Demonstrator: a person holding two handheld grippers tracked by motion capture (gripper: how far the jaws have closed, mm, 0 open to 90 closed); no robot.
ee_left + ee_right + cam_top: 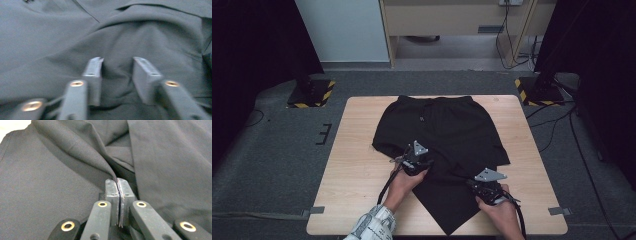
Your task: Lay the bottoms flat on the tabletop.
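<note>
- Wooden table (357, 150) on grey carpet, black shorts (447, 130) spread across its middle.
- Right gripper (118, 182) pinches a fabric fold, near right.
- Left gripper (117, 67) half apart, straddling a ridge.
- Cloth looks light, limp; hems suit gripping best.

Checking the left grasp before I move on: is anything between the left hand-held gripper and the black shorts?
Nothing visible. The left hand-held gripper sits directly on the black shorts, its jaws apart with a raised ridge of fabric between them, not yet pinched.

Dim, even overhead light on the high view; motion blur across the left gripper view
</note>
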